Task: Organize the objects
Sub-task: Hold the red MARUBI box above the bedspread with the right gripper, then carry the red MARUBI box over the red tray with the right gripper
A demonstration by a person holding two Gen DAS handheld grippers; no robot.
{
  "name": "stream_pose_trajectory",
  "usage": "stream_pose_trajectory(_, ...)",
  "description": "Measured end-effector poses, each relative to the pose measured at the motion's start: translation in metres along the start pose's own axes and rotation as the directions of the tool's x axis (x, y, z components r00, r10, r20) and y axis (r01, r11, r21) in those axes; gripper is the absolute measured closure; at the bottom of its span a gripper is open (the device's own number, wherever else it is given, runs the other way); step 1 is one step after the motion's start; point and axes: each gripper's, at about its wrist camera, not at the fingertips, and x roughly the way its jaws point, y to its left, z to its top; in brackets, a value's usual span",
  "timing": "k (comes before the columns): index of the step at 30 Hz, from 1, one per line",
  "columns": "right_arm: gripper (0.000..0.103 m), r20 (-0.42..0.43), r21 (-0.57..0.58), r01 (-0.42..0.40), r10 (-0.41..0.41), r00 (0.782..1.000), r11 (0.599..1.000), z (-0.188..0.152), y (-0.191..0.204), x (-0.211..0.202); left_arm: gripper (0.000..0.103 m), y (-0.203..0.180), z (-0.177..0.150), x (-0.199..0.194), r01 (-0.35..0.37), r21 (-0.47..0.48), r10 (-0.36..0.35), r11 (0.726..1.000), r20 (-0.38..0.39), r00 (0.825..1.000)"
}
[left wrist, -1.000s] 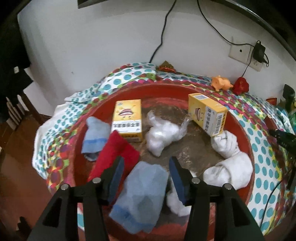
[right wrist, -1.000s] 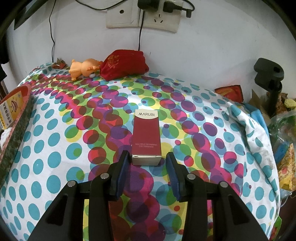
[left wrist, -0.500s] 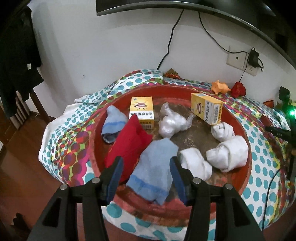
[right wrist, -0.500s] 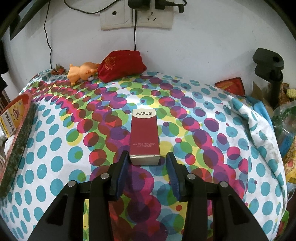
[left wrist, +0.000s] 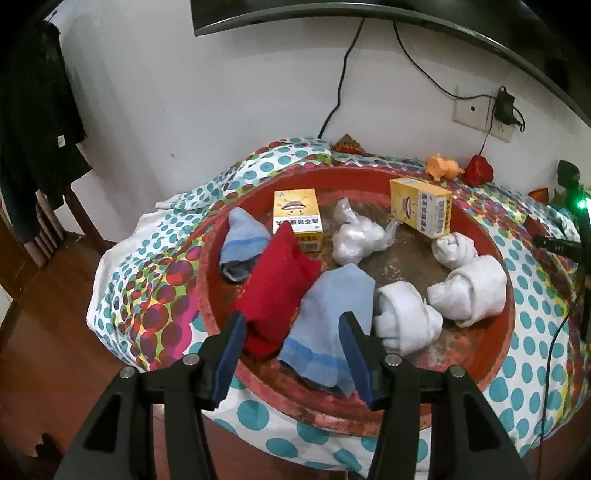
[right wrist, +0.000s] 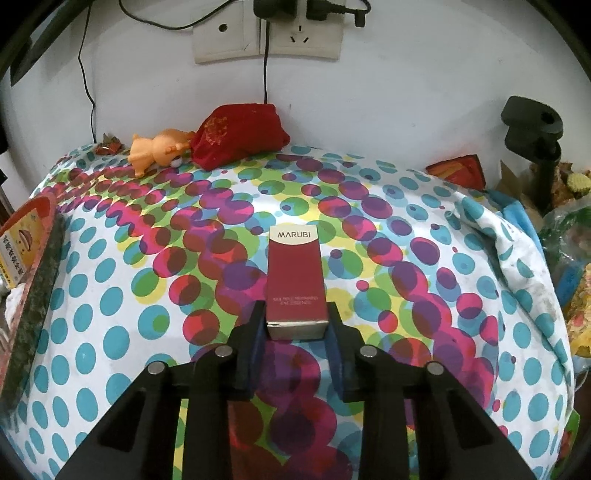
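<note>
A dark red MARUBI box point(right wrist: 297, 282) lies flat on the dotted cloth, and my right gripper point(right wrist: 296, 323) is shut on its near end, both pads pressed against its sides. My left gripper point(left wrist: 291, 343) hangs open just in front of a round red tray point(left wrist: 495, 354), nothing between its fingers. In the tray lie a light blue sock point(left wrist: 332, 325) nearest the gripper, a red sock point(left wrist: 279, 284), a second blue sock point(left wrist: 242, 242), two yellow boxes point(left wrist: 297, 218) point(left wrist: 421, 206), a plastic-wrapped white bundle point(left wrist: 356, 238) and three rolled white socks point(left wrist: 469, 291).
The table's dotted cloth point(right wrist: 122, 306) reaches the white wall. An orange toy point(right wrist: 157, 149) and a red pouch point(right wrist: 240, 134) lie at the back under a socket point(right wrist: 266, 35). A black stand point(right wrist: 533, 146) and clutter sit at the right. Wooden floor point(left wrist: 44, 354) lies left of the table.
The right gripper's jaws have closed onto the near end of the red box. The left gripper has drawn back from the tray, off the blue sock, staying open.
</note>
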Motion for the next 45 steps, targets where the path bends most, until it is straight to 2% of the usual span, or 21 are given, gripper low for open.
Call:
stream_pose_trajectory(7, 0.075, -0.002, 0.002, 0.034, -0.034, 0.999, 0.999, -0.006, 0.008, -0.007, 0.05, -0.007, -0.003, 0.004, 0.022, 0.012, -0.022, 1.0, -0.023, 0.999)
stream_pose_trajectory(11, 0.075, -0.012, 0.005, 0.047, -0.047, 0.999, 0.999, -0.02, -0.001, -0.025, 0.05, -0.008, -0.004, 0.004, 0.021, 0.018, -0.021, 1.0, -0.023, 1.0)
stream_pose_trajectory(14, 0.075, -0.012, 0.001, 0.054, -0.054, 0.998, 0.999, -0.027, 0.012, -0.034, 0.05, -0.009, -0.007, 0.004, 0.031, 0.025, -0.031, 0.999, -0.026, 0.999)
stream_pose_trajectory(18, 0.075, -0.019, -0.004, 0.049, -0.049, 0.999, 0.999, -0.025, 0.038, -0.028, 0.05, -0.011, -0.01, 0.009, 0.087, 0.004, -0.086, 0.996, -0.065, 0.994)
stream_pose_trajectory(25, 0.075, -0.017, -0.023, 0.022, -0.022, 1.0, 0.999, -0.038, 0.057, -0.045, 0.05, -0.01, -0.009, 0.004, 0.098, -0.01, -0.099, 0.995, -0.062, 0.993)
stream_pose_trajectory(33, 0.075, -0.021, -0.043, -0.017, 0.016, 1.0, 0.999, -0.048, 0.078, -0.064, 0.05, -0.005, -0.01, 0.005, 0.067, -0.02, -0.068, 0.998, -0.063, 0.996)
stream_pose_trajectory(41, 0.075, 0.045, -0.107, -0.065, 0.07, 0.997, 0.992, -0.04, 0.124, -0.098, 0.05, 0.001, -0.01, 0.009, 0.056, -0.044, -0.059, 0.997, -0.079, 0.995)
stream_pose_trajectory(45, 0.075, 0.057, -0.145, -0.086, 0.095, 0.994, 0.986, -0.035, 0.148, -0.108, 0.05, 0.009, -0.01, 0.007, 0.045, -0.072, -0.049, 0.996, -0.064, 0.997)
